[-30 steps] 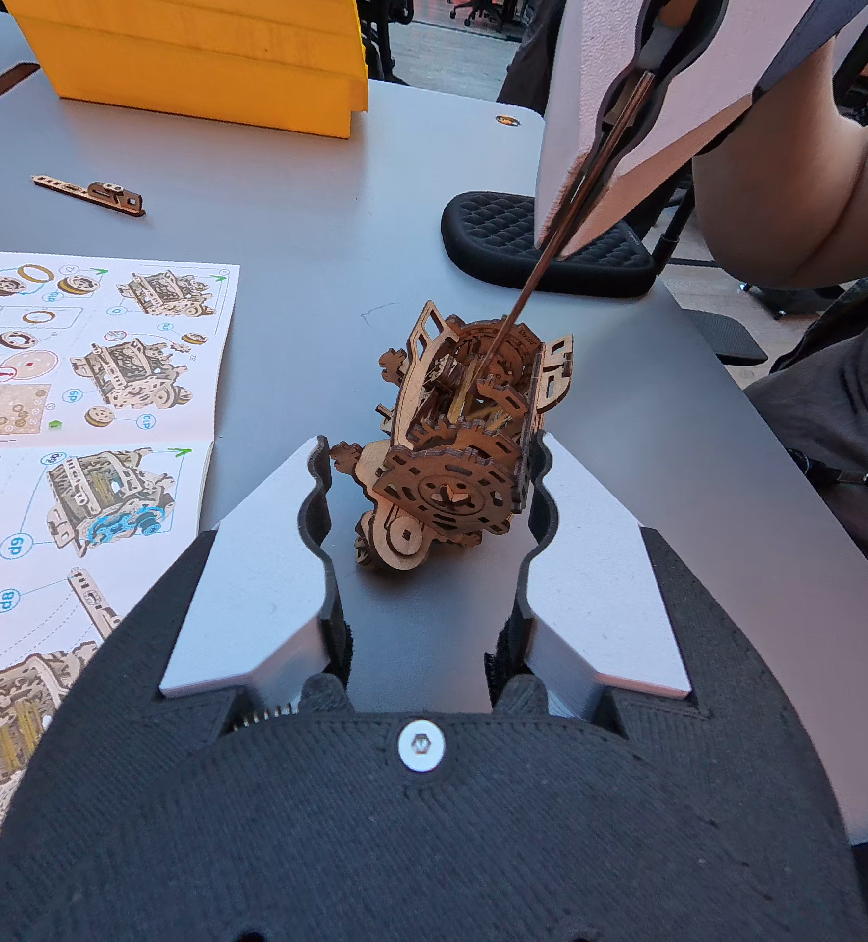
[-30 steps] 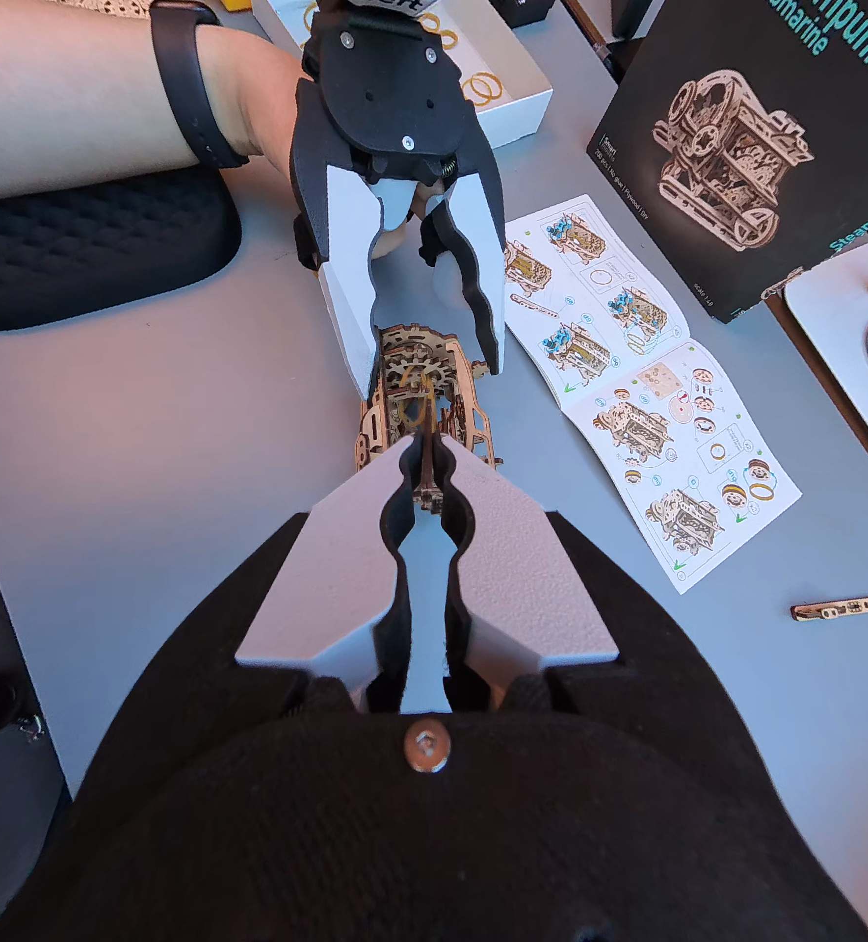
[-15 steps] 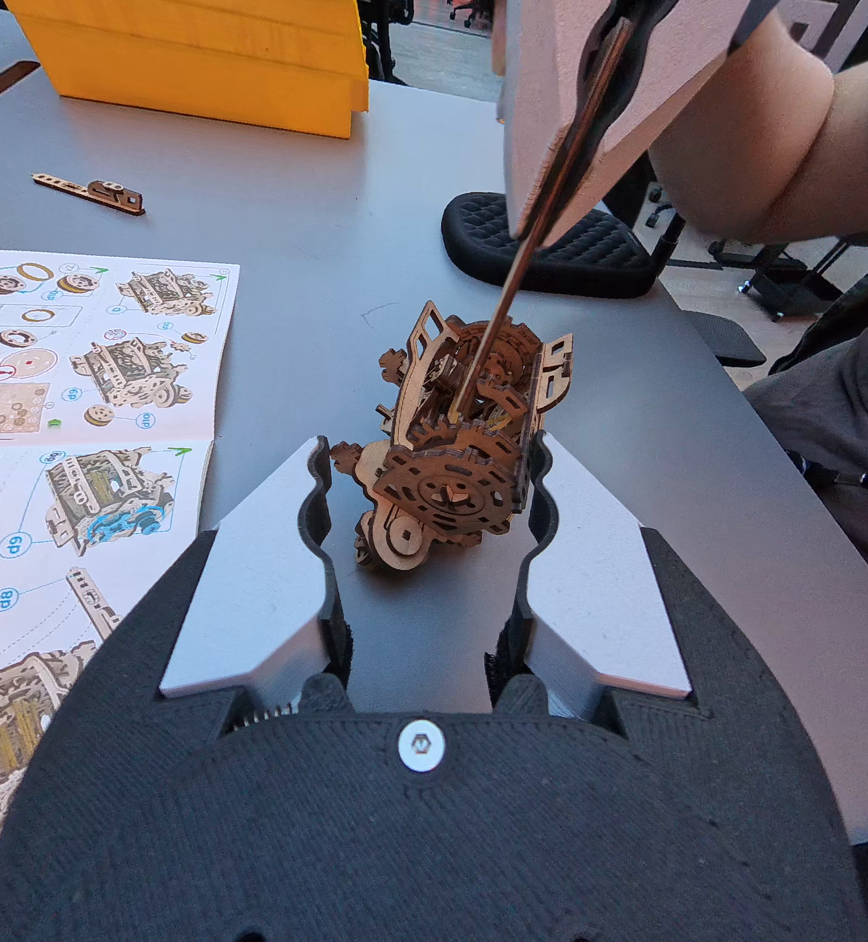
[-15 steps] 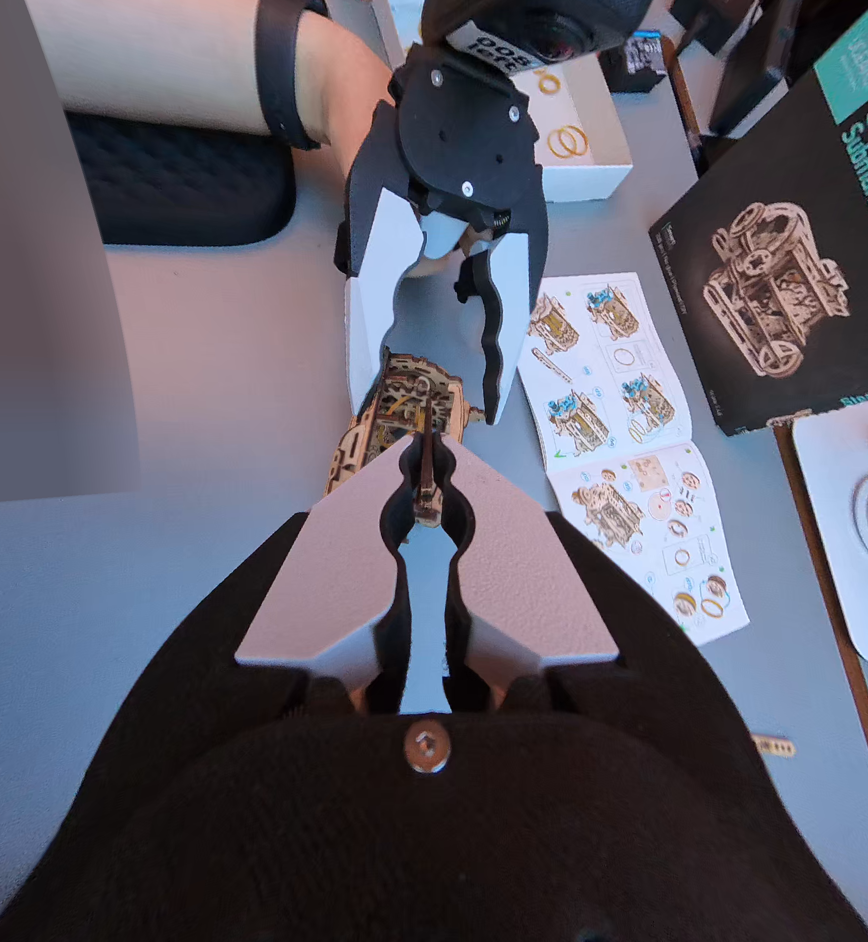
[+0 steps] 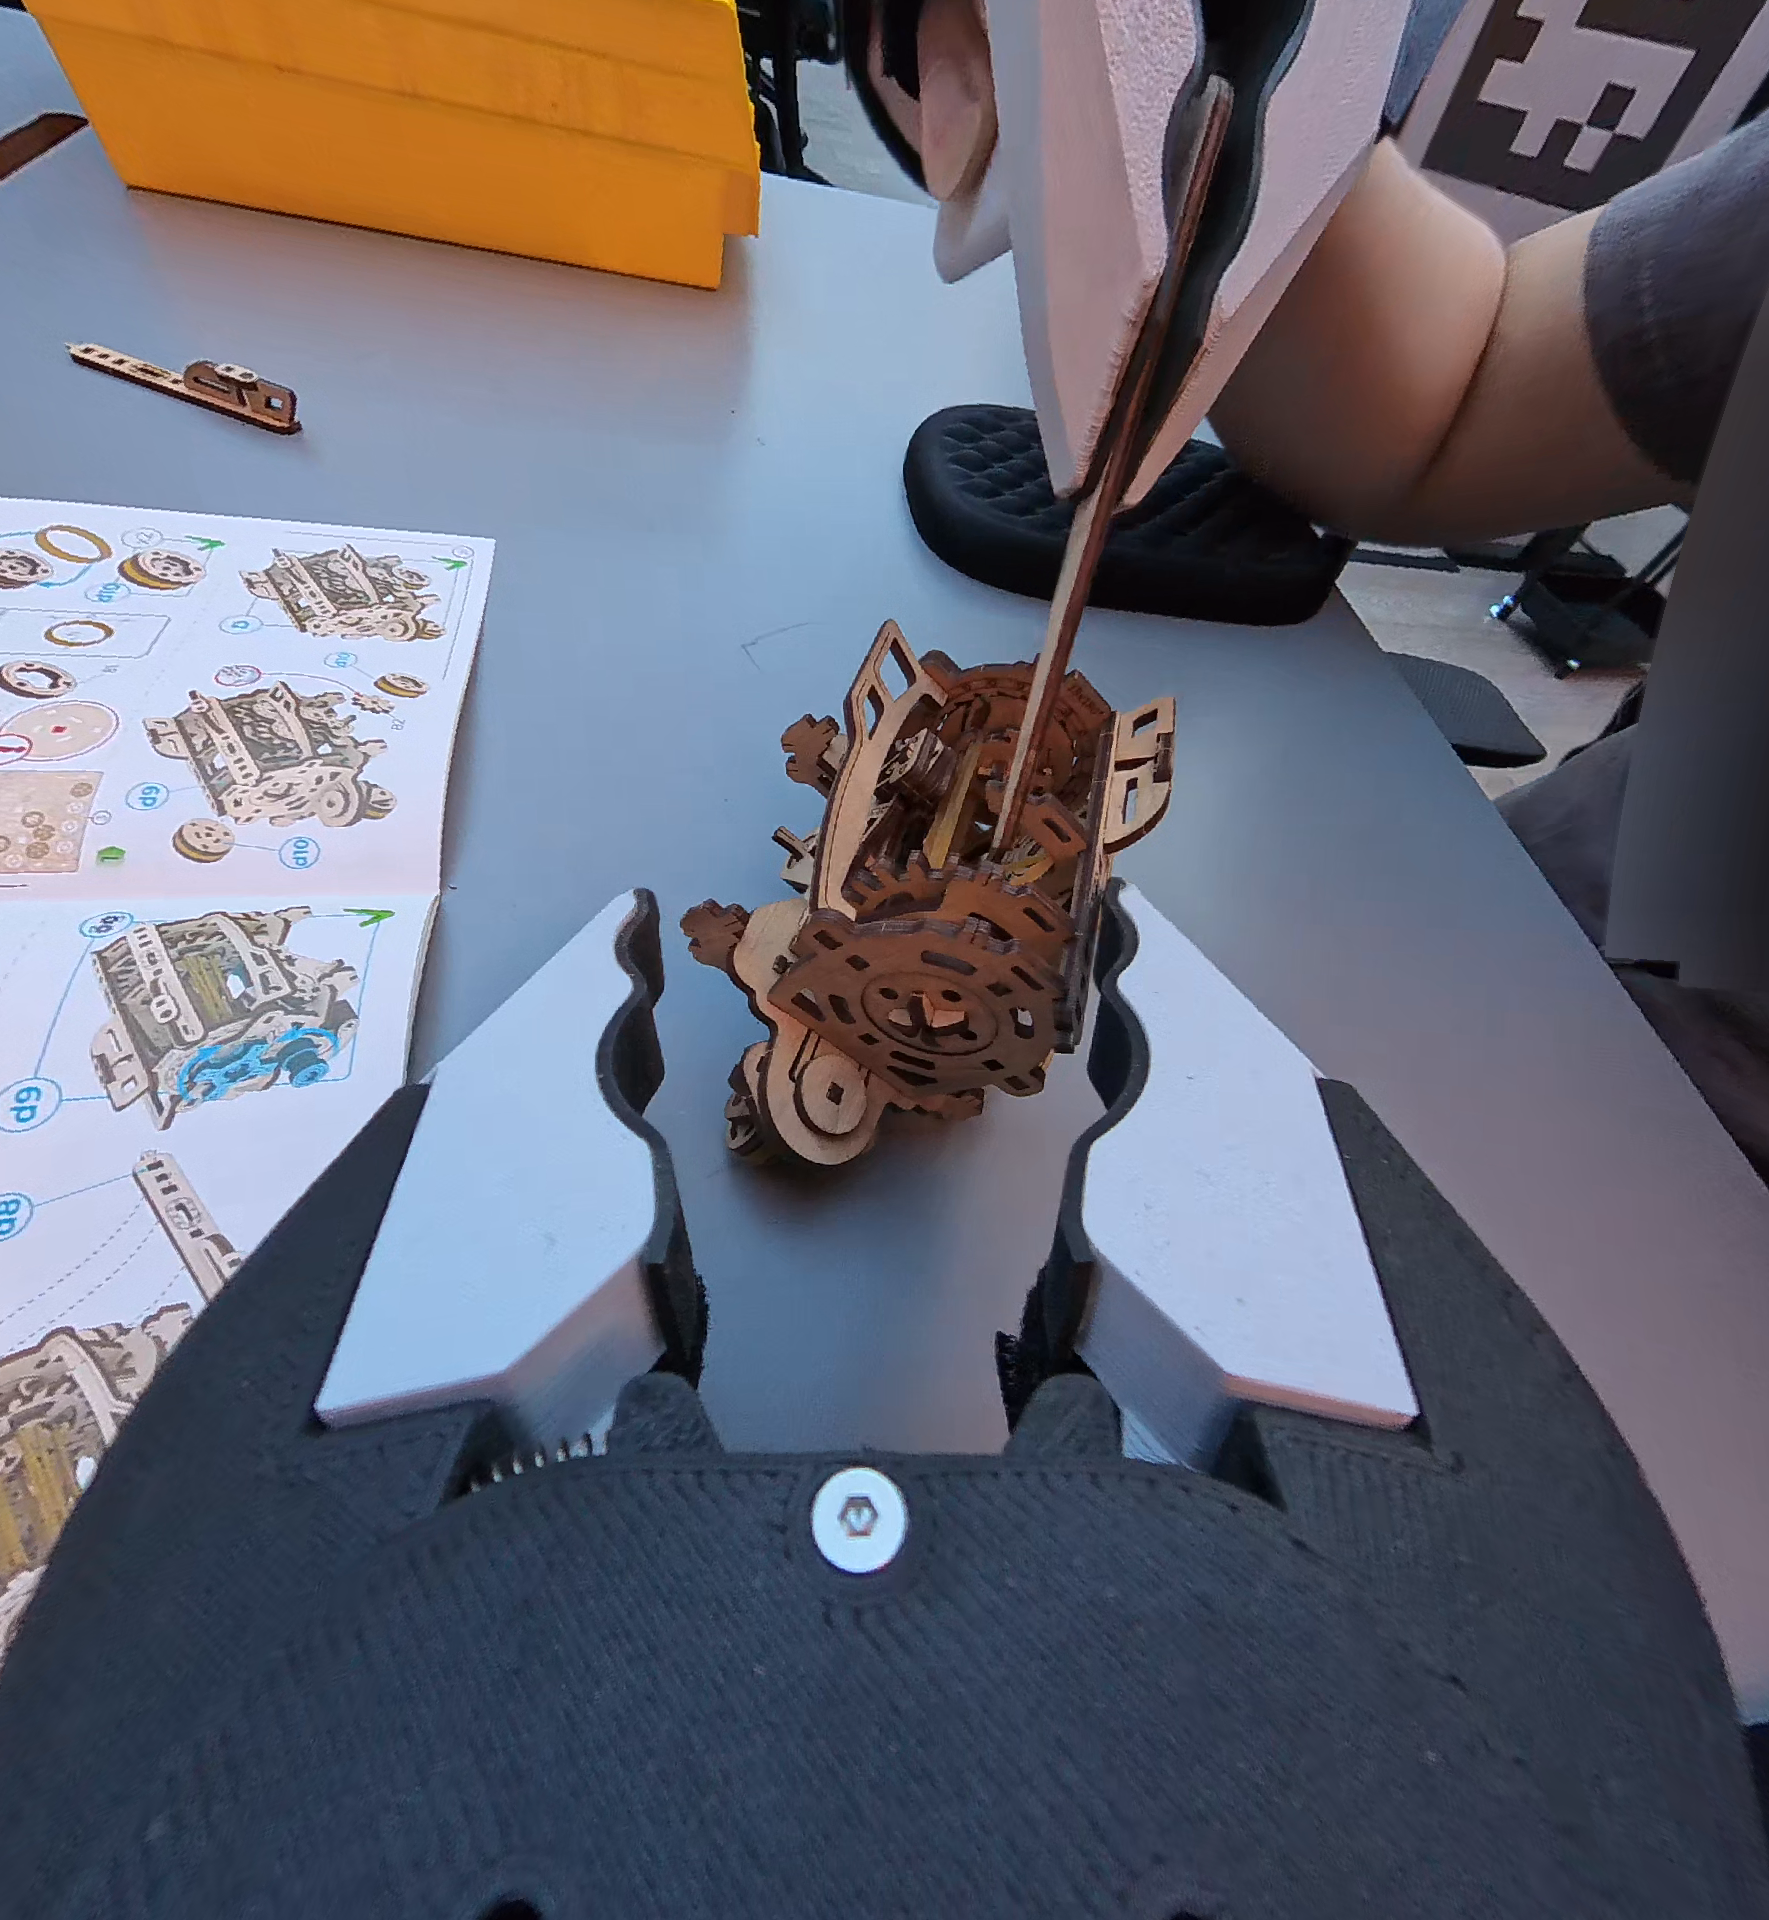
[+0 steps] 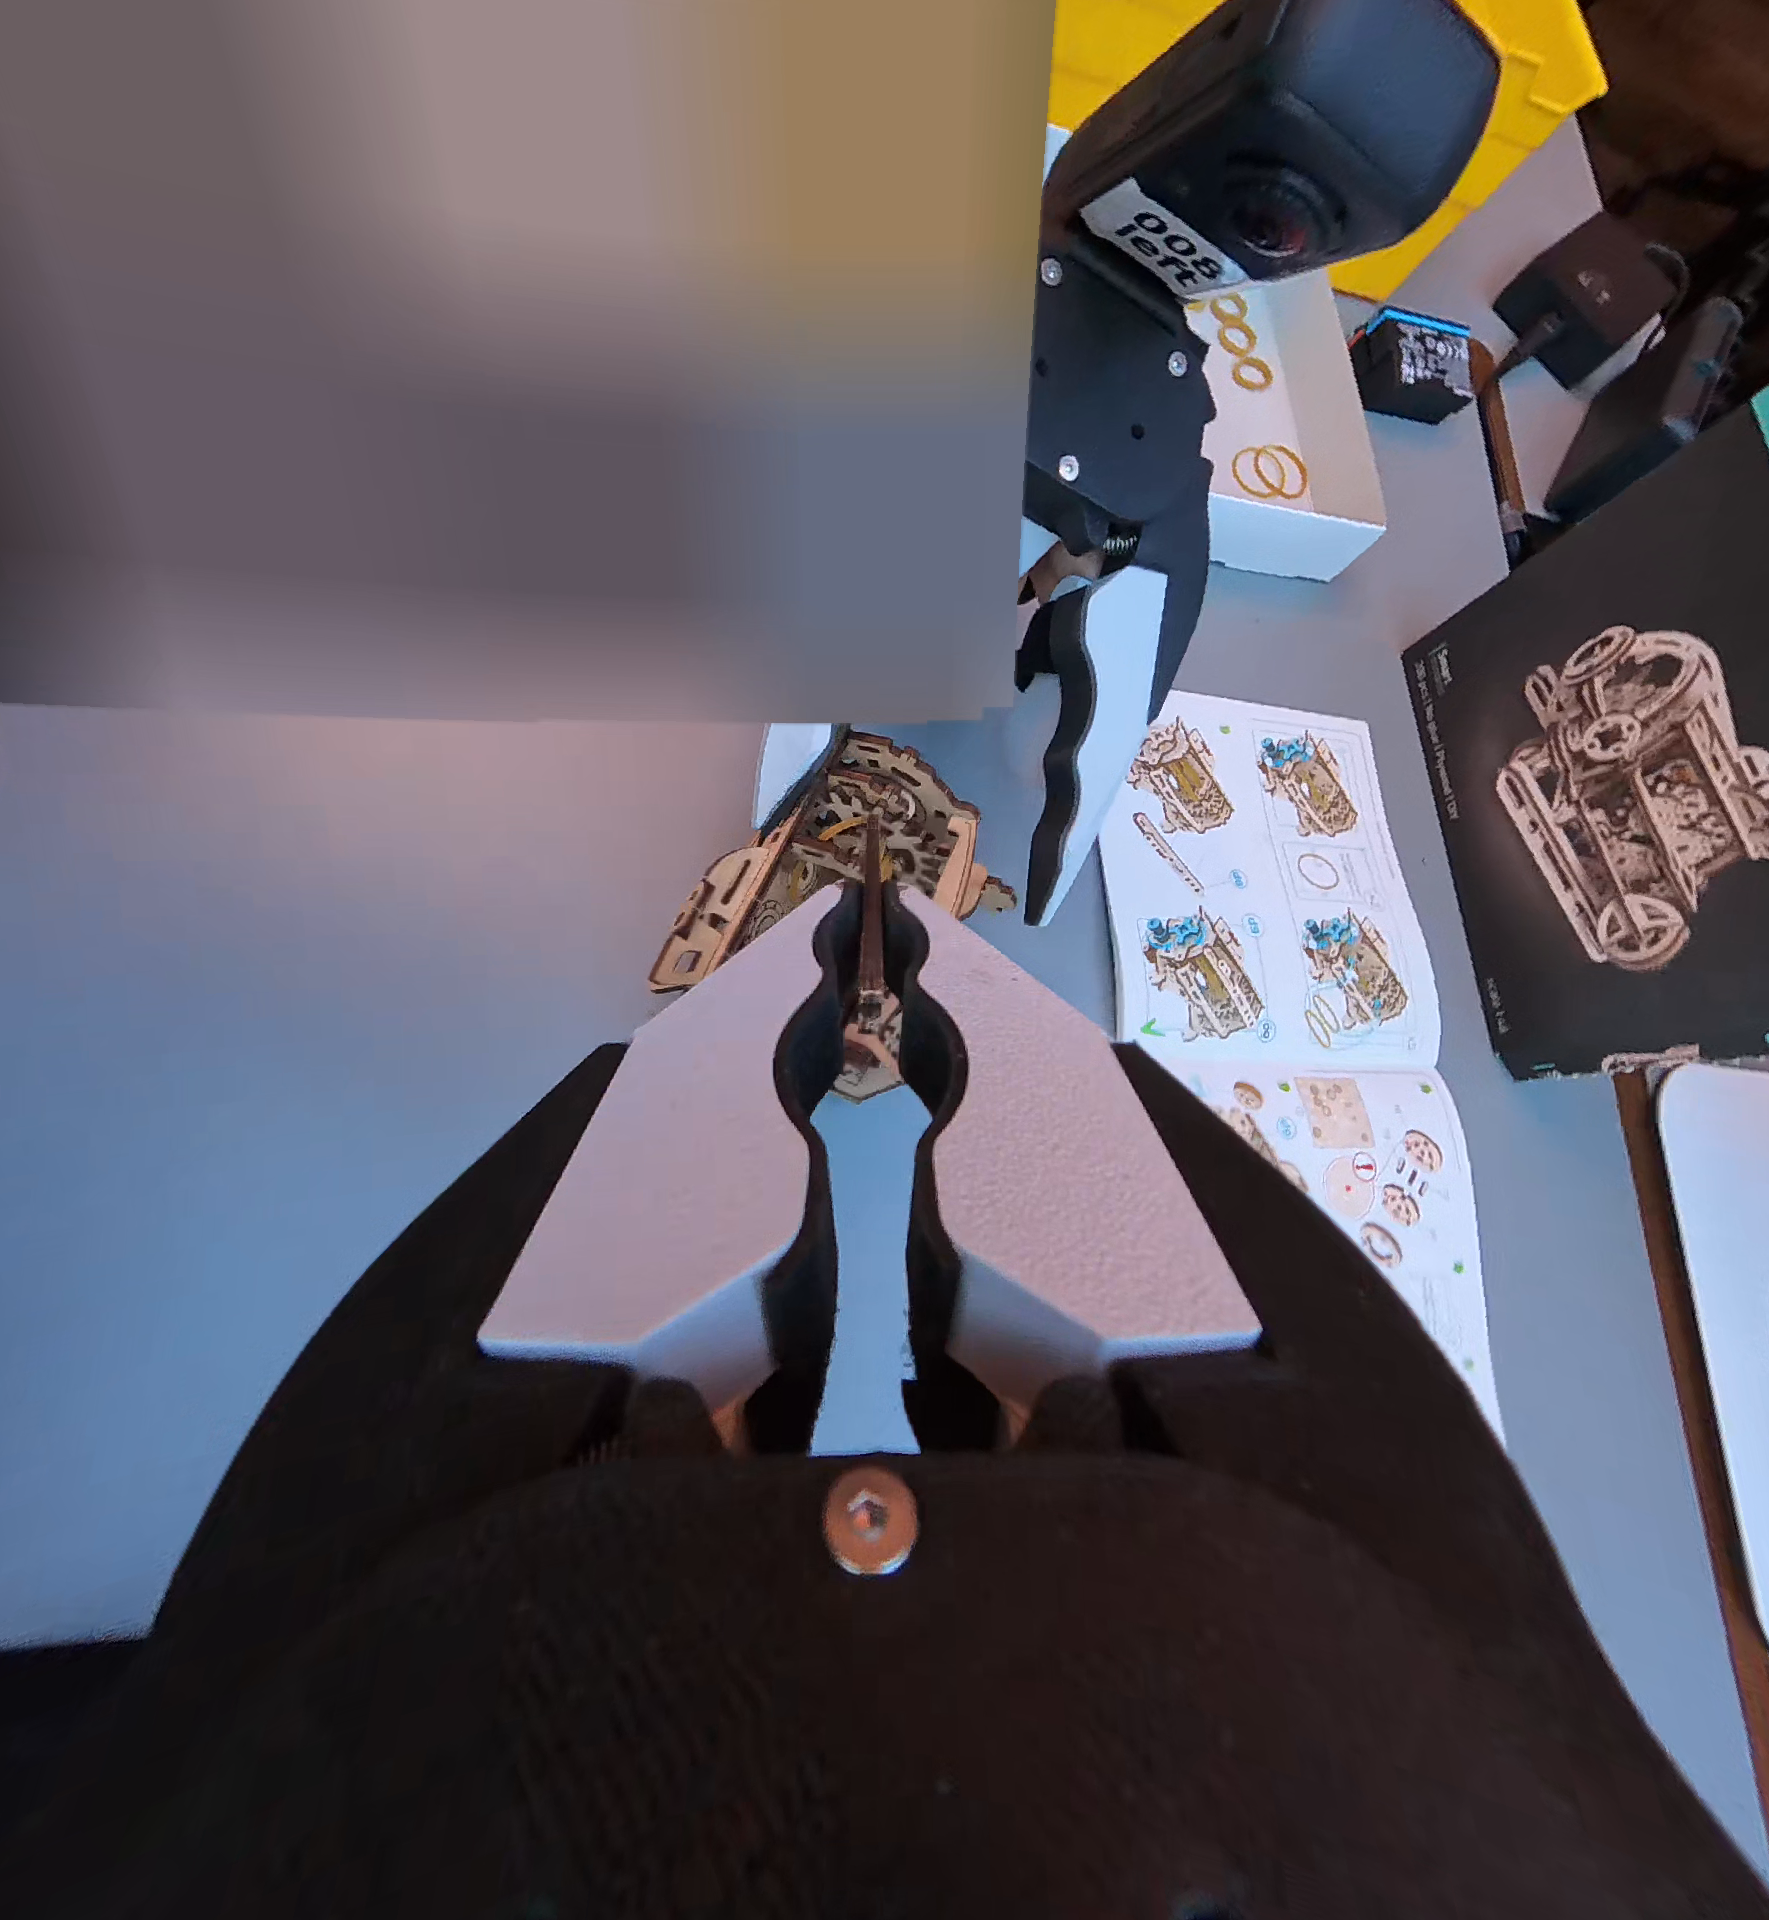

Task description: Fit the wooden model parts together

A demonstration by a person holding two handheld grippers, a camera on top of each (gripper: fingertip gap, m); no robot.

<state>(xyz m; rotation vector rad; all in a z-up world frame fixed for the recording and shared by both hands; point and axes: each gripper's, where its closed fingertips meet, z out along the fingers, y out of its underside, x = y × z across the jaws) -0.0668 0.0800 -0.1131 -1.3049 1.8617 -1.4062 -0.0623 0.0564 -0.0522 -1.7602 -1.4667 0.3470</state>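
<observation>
On a grey table (image 5: 589, 343), the right gripper (image 6: 867, 935) had its fingers clenched on a thin wooden strip (image 5: 1072, 582), the strip's lower end poked down among the gears of a laser-cut plywood model (image 5: 947, 883) lying tilted on its side at the centre of the left wrist view. The left gripper (image 5: 875, 966) sat with its fingers spread apart, the right-hand one touching or just beside the model's flank, the other clear of it.

The strip looked slender and brittle: pushed off its slot's line, it could likely snap or jam. With the model unclamped, pressure might also slide it across the smooth table.

The model was pale birch-toned ply with dark scorched edges, toothed wheels and slotted plates. An open instruction booklet (image 5: 184, 727) lay at nine o'clock, a spare wooden piece (image 5: 194, 374) at ten o'clock, a yellow bin (image 5: 423, 114) at eleven.
</observation>
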